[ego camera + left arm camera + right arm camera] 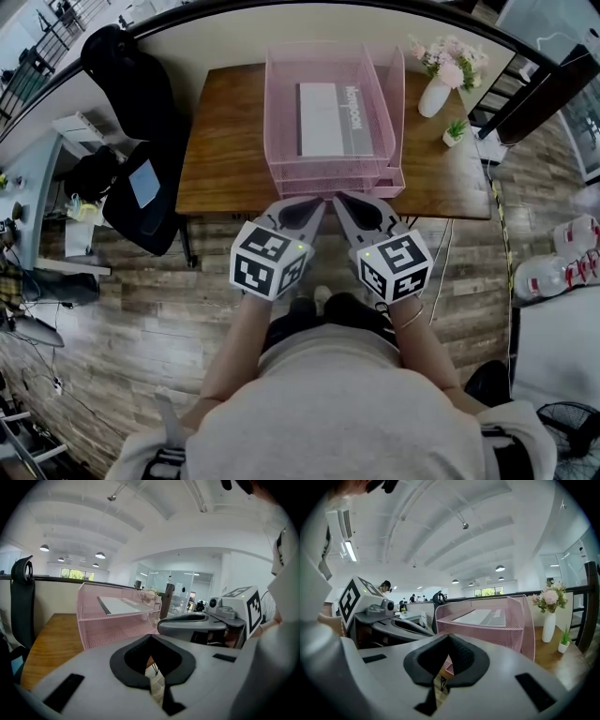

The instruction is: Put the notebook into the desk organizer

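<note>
A grey-and-white notebook [333,119] lies flat in the top tray of the pink mesh desk organizer [281,171] on the wooden table [216,159]. In both gripper views the notebook [123,605] [483,617] rests on that upper tray. My left gripper [316,203] and right gripper [339,200] hover side by side just off the table's front edge, in front of the organizer. Both are shut with nothing between their jaws. The left gripper [151,639] and the right gripper [449,637] each point toward the organizer [117,632] [492,634] without touching it.
A white vase of pink flowers [437,92] and a small potted plant [455,131] stand at the table's right end. A black chair [142,192] sits left of the table. Packed water bottles [562,262] lie on the floor at the right.
</note>
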